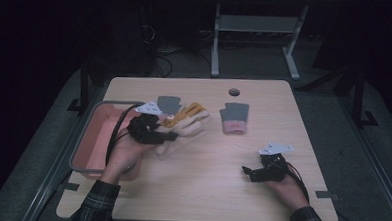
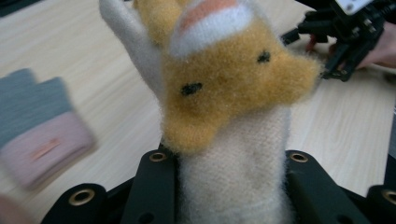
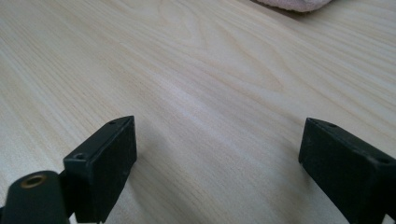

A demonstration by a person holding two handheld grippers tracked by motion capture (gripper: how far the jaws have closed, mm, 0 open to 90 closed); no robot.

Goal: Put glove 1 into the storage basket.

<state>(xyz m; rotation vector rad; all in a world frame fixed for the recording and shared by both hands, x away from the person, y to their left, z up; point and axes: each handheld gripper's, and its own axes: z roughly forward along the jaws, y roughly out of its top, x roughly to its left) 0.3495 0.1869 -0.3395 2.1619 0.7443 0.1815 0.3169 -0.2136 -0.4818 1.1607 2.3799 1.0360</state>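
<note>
A cream glove (image 1: pixel 188 127) with an orange fuzzy animal face (image 2: pixel 224 93) hangs above the table, left of centre. My left gripper (image 1: pixel 169 135) is shut on its cream cuff (image 2: pixel 233 186), with a black jaw pressed on each side. A grey glove with a pink cuff (image 1: pixel 233 118) lies flat at the table's middle back, and it appears blurred in the left gripper view (image 2: pixel 42 135). Another grey glove (image 1: pixel 168 104) lies behind the held one. My right gripper (image 1: pixel 247 172) rests low at the front right, open, with bare wood between its jaws (image 3: pixel 219 149).
A grey tray with a pink inside (image 1: pixel 90 136) stands at the table's left edge, beside my left hand. A round cable hole (image 1: pixel 234 91) sits near the back edge. A pale pink cloth edge (image 3: pixel 299 3) shows at the top of the right gripper view.
</note>
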